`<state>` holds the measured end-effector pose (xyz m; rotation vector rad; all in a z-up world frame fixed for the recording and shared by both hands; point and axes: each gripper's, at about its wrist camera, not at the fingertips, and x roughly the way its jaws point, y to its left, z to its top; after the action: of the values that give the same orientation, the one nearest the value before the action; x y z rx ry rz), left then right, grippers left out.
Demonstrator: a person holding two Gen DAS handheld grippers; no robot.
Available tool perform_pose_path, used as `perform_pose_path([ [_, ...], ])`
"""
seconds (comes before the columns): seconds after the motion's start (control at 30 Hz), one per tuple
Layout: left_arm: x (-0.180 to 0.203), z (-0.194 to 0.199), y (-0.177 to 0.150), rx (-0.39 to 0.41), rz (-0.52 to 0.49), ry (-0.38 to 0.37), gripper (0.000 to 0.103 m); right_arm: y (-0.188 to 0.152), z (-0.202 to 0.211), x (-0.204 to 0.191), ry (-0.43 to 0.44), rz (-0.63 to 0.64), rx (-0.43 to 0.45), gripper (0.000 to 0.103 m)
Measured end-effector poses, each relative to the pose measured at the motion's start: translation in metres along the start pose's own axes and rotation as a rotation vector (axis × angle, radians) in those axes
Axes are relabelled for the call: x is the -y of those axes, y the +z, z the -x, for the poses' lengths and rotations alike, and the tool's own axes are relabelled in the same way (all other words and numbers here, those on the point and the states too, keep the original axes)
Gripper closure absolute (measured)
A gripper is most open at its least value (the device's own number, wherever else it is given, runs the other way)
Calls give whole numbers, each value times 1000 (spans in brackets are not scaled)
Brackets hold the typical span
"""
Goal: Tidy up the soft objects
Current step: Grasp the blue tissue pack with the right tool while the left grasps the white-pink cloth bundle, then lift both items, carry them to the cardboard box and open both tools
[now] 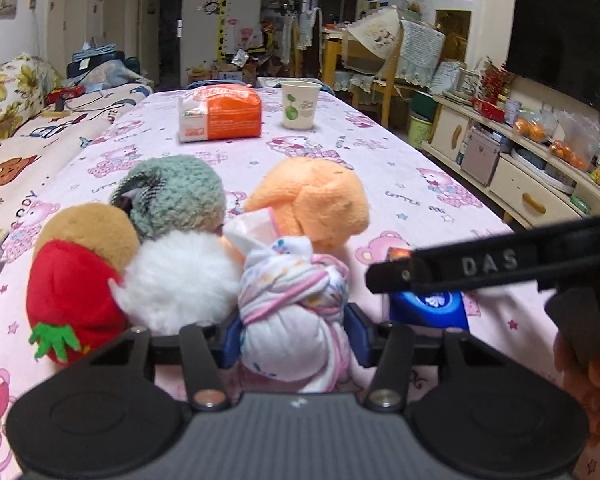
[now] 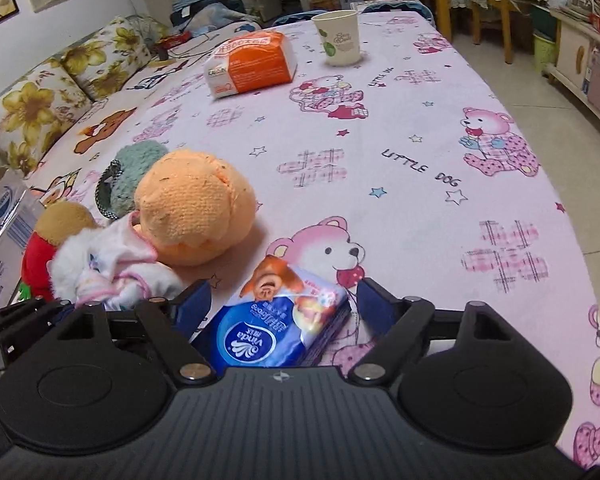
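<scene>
A cluster of soft things lies on the pink tablecloth: a red strawberry plush (image 1: 70, 300), a tan plush (image 1: 88, 232), a white fluffy ball (image 1: 180, 280), a green knitted ball (image 1: 176, 196), an orange towel ball (image 1: 316, 200) and a knotted white-pink cloth bundle (image 1: 296, 312). My left gripper (image 1: 294, 336) has its blue pads on both sides of the cloth bundle and touches it. My right gripper (image 2: 284, 304) is open around a blue Vinda tissue pack (image 2: 280, 320), with gaps at both pads. The orange ball (image 2: 192, 204) and the bundle (image 2: 116, 272) also show in the right wrist view.
An orange tissue pack (image 1: 220, 114) and a paper cup (image 1: 300, 104) stand at the far end of the table (image 1: 420, 200). A sofa with floral cushions (image 2: 60, 92) runs along the left. A cabinet with a TV (image 1: 540, 168) stands on the right.
</scene>
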<state>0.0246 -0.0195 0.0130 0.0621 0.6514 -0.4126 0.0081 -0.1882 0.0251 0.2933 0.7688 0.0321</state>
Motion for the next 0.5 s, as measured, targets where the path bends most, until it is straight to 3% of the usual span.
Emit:
perform_pose_path([
  [0.2, -5, 4, -2, -9, 43, -7, 55, -7, -2, -14, -51, 72, 13, 5],
  [0.5, -13, 11, -3, -17, 67, -22, 55, -9, -2, -16, -26, 101, 28, 12],
])
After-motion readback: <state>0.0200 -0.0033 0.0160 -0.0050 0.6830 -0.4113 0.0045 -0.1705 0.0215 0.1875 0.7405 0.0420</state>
